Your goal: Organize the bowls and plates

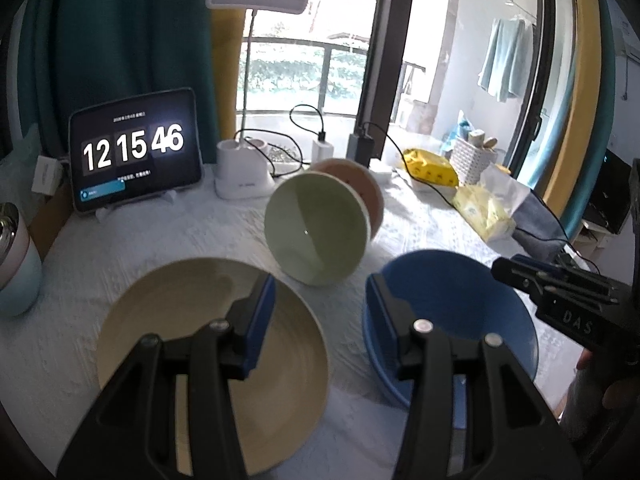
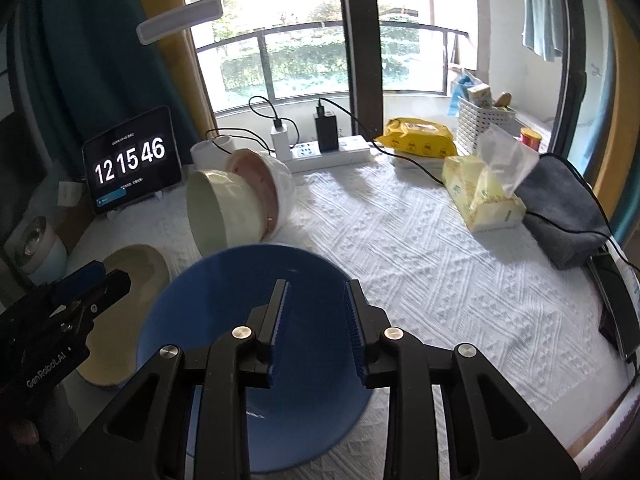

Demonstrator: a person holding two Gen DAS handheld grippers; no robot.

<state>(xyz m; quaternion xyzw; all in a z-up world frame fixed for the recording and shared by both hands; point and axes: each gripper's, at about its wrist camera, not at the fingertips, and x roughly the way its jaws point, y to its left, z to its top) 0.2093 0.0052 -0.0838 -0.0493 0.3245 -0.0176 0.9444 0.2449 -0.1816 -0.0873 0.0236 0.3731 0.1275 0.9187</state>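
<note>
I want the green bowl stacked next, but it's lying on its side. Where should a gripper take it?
Grip the green bowl by its upper rim, one finger inside the mouth, one outside on the wall. Its opening faces the grippers, and the pink bowl crowds its back, so coming from the front looks easiest.

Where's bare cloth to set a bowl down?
Free: the white textured cloth right of the blue bowl, bordered by the yellow tissue pack and grey pouch. Crowded: left side, with the beige plate and the tipped green bowl nested against a pink bowl.
</note>
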